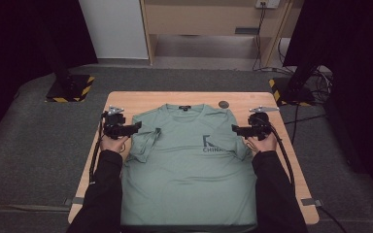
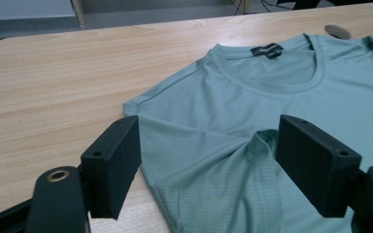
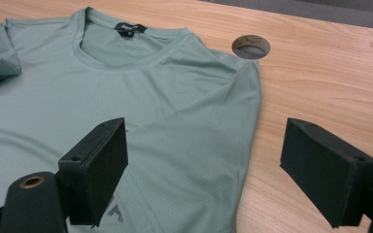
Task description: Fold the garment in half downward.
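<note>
While both sleeves of the green T-shirt (image 1: 189,160) are folded inward, it is flanked by the open left gripper (image 1: 137,127) and open right gripper (image 1: 234,129).

A sage-green T-shirt (image 1: 184,160) is spread face up on the table, both sleeves folded inward over the body, collar pointing away.
</note>
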### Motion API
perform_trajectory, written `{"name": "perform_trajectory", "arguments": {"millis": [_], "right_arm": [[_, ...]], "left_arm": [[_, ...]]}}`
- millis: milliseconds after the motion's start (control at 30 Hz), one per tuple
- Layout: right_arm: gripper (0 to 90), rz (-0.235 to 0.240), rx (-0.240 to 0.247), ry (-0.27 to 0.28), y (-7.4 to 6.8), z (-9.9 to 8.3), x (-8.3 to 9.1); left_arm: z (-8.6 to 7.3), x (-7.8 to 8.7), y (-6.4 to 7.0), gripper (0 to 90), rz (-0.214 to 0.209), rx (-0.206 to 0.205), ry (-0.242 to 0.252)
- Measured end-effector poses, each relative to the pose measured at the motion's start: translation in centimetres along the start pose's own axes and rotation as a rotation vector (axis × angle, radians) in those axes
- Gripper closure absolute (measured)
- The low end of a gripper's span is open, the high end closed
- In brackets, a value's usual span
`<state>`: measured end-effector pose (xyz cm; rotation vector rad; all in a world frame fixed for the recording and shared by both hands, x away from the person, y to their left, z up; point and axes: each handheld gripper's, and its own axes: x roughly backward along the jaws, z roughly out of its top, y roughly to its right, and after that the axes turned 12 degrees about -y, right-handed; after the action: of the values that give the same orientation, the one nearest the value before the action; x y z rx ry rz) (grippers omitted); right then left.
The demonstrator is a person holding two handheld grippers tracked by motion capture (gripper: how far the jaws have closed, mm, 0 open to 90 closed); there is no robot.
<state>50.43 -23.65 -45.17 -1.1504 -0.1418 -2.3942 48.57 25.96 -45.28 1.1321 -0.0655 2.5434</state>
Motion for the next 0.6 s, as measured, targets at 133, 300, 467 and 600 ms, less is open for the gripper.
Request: {"name": "perform_trajectory", "arguments": {"millis": [133, 300, 467, 600], "right_arm": [[17.4, -0.006, -0.012, -0.008, 0.4, 0.2, -0.8], [17.7, -0.017, -0.005, -0.006, 0.5, 0.7, -1.6], [18.1, -0.012, -0.012, -0.001, 0.7, 1.1, -2.5], [18.0, -0.011, -0.024, -0.016, 1.1, 0.9, -3.4]], "left_arm": [[0.4, -0.7, -0.3, 23.6, 0.013, -0.003, -0.012], [0.6, -1.9, -0.7, 23.7, 0.019, 0.016, -0.017], [0.3, -3.1, -1.1, 23.5, 0.029, 0.026, -0.031], [0.1, -3.9, -1.6, 23.5, 0.030, 0.038, -0.040]]}}
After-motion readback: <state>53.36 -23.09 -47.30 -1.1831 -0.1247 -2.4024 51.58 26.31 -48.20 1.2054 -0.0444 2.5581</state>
